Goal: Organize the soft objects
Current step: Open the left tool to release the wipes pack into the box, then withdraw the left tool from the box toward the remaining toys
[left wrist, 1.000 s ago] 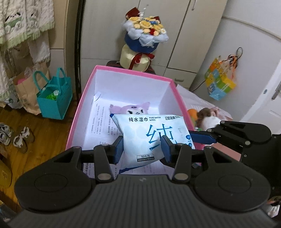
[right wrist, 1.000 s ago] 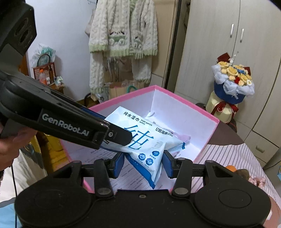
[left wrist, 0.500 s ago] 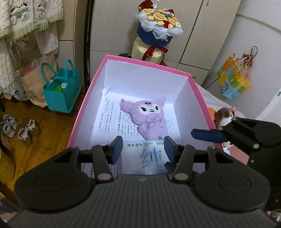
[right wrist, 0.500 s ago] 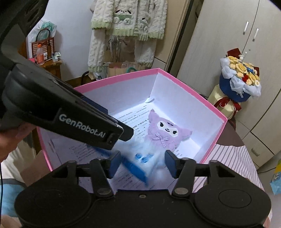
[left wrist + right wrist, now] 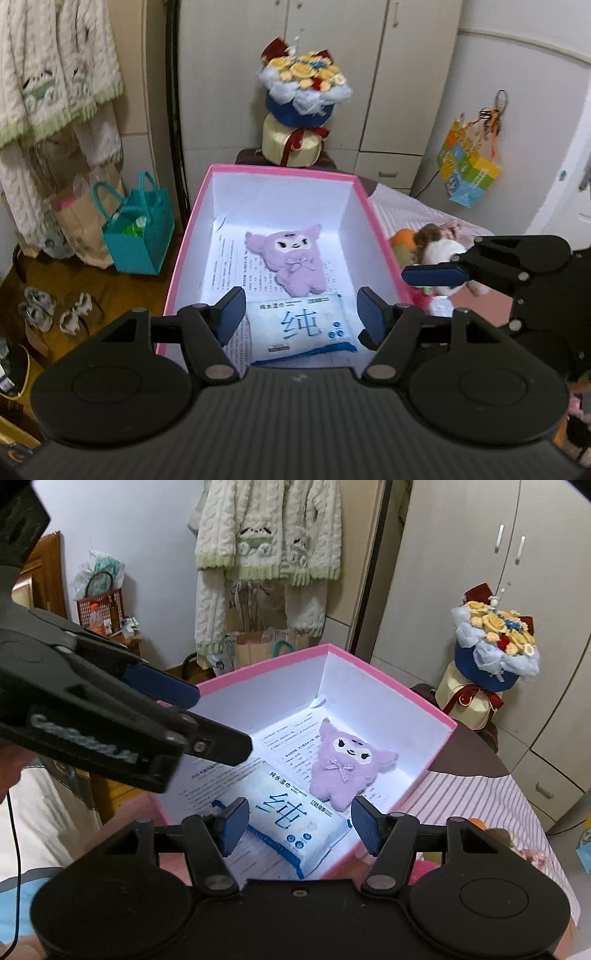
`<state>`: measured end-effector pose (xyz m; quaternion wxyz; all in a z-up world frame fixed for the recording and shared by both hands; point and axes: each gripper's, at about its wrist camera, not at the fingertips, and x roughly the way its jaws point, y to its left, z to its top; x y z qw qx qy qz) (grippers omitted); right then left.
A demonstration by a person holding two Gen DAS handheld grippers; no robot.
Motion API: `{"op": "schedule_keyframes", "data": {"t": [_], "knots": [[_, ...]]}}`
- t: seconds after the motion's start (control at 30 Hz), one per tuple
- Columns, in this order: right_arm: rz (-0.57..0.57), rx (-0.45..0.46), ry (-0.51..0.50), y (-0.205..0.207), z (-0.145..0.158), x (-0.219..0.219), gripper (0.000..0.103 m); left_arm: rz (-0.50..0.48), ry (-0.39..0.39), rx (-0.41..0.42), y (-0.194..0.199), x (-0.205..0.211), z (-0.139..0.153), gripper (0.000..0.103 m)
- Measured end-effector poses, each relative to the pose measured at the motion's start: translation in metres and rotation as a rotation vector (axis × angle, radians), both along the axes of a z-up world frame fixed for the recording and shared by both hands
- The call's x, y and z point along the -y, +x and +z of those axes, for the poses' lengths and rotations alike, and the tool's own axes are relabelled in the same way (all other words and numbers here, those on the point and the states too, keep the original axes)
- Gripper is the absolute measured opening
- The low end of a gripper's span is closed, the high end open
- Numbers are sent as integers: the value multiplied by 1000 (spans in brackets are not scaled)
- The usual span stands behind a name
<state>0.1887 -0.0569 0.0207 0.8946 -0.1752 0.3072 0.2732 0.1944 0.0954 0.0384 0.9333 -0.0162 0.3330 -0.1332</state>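
We look down into the box (image 5: 192, 236), pink outside and white inside, its floor lined with printed sheets (image 5: 229, 273). It stands on a striped cloth (image 5: 476, 805), with a bouquet (image 5: 304, 88) beyond its far wall.

At the far middle of the floor lies the purple plush (image 5: 291, 262), face up. Just near of it, touching its feet or nearly so, the wipes pack (image 5: 301, 326) lies flat on the sheets.

To the right, outside the box, more plush toys (image 5: 436, 243) wait on the cloth.

The left gripper (image 5: 300, 315) hangs above the pack; its jaws are opening and press on nothing, the pack lying well below them. The right gripper (image 5: 295, 825) likewise stands with its jaws parted and empty above the pack's near end.

We judge the step in hand to be the release of the pack into the box, now done. The next move, we think, calls for lifting clear of the box walls and reaching right for a toy on the cloth, then closing gently on its soft body.
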Motion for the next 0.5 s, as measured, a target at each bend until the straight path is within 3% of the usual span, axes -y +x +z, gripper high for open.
{"op": "schedule_keyframes", "data": {"t": [0.5], "knots": [[-18, 8, 166, -71, 34, 95, 66, -151, 21, 90, -86, 34, 38, 79]]}}
